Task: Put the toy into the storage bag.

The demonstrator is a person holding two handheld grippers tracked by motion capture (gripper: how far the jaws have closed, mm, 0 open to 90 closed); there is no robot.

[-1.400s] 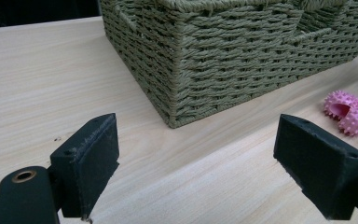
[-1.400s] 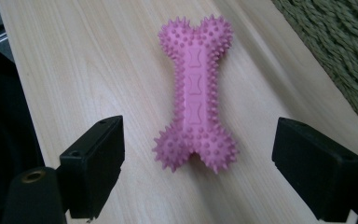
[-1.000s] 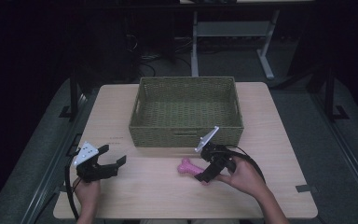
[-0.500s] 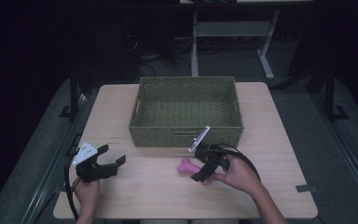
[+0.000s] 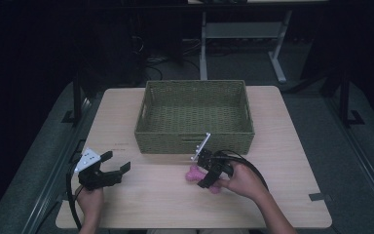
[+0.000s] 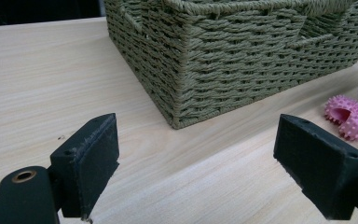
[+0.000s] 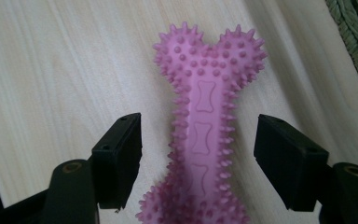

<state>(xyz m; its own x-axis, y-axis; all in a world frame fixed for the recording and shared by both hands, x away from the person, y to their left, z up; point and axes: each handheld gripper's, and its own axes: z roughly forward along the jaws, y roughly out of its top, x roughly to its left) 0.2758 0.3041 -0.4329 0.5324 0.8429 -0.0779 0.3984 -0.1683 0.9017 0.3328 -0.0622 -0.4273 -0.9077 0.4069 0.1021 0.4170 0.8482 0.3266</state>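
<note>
Since a second ago the right gripper (image 5: 205, 176) has shifted left and down over the bone (image 5: 195, 174), its grey plate now nearer the basket's (image 5: 194, 144) front wall; left gripper (image 5: 113, 168) unchanged in place. No brand, label or legible writing anywhere. High view: wooden table (image 5: 156, 204), green woven basket at its middle-far part. Pink spiky bone lies on the table just in front of the basket's front wall, right of centre, partly covered by the right gripper, which the right hand (image 5: 246, 180) holds angled toward the left. Left gripper sits near the table's front left corner, held by the left hand (image 5: 90, 200), well apart from the bone, jaws spread. Left gripper view: its two black jaws stand wide apart with bare table between them; basket corner (image 6: 186, 70) straight ahead; one end of the bone (image 6: 352, 119) at the right edge, beyond the right jaw, not between them. Right gripper view: right gripper (image 7: 198, 161) looks straight down the bone (image 7: 205, 121), which lies flat along the view's midline, small bone shapes embossed on its shaft. Jaws open wide, one each side of the shaft, a gap on both sides, neither touching. Basket edge (image 7: 356, 42) at upper right.
</note>
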